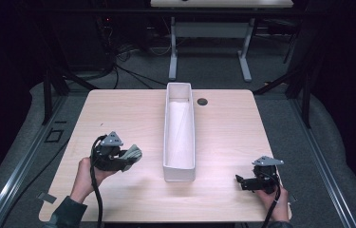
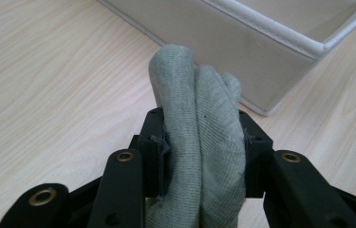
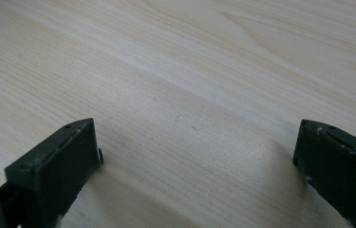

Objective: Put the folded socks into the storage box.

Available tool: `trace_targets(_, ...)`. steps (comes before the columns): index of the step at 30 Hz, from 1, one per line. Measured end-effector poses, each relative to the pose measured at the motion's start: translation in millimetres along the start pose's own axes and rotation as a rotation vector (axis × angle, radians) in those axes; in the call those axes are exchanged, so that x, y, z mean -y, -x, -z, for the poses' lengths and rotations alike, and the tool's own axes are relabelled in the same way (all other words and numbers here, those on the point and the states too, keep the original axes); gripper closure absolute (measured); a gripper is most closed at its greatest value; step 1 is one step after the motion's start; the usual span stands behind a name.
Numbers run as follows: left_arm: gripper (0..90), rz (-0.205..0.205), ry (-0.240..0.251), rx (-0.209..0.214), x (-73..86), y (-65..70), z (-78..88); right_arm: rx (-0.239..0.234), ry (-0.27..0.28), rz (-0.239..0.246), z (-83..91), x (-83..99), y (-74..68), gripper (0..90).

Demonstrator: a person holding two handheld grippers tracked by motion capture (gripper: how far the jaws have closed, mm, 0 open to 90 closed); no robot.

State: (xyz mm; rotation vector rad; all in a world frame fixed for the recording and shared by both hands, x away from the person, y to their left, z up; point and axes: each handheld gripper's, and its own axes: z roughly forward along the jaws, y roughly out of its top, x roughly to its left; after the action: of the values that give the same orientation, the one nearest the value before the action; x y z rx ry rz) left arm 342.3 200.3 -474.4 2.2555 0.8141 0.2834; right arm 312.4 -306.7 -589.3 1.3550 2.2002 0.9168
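A folded grey-green cloth (image 2: pixel 199 118) is pinched between the jaws of my left gripper (image 2: pixel 203 142), which is shut on it. In the high view that gripper (image 1: pixel 127 159) hangs over the table's left half, with the cloth (image 1: pixel 133 154) poking out toward the long white bin (image 1: pixel 179 168). The bin's near corner (image 2: pixel 280 52) stands just beyond the cloth. My right gripper (image 1: pixel 240 182) rests low at the front right of the table, pointing left. Its jaws stand wide apart over bare wood (image 3: pixel 194 142), with nothing between them.
The narrow white bin (image 1: pixel 168 102) runs down the middle of the light wooden table (image 1: pixel 118 109), from the back edge toward the front. A dark round grommet (image 1: pixel 202 101) sits right of the bin's far end. Beyond the table stand desk legs and cables on the floor.
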Motion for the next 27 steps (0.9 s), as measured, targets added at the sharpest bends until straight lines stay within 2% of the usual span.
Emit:
trace_targets(14,62.5,-0.033,0.008,0.019,-16.9,-3.5,7.3,0.000,0.011,0.007,-2.6,-2.4,-1.1,2.2)
trace_targets(21,62.5,-0.063,0.001,0.028,-26.6,-2.2,9.0,-0.012,0.005,0.016,-2.2,-2.5,-1.3,2.1)
trace_targets(24,62.5,-0.086,0.015,0.034,-31.2,-2.6,13.0,-0.012,0.003,0.017,-2.2,-2.6,-1.2,2.1)
trace_targets(27,62.5,-0.090,0.019,0.035,-33.4,-3.7,14.9,-0.009,0.008,0.020,-2.9,-2.7,-0.9,0.7)
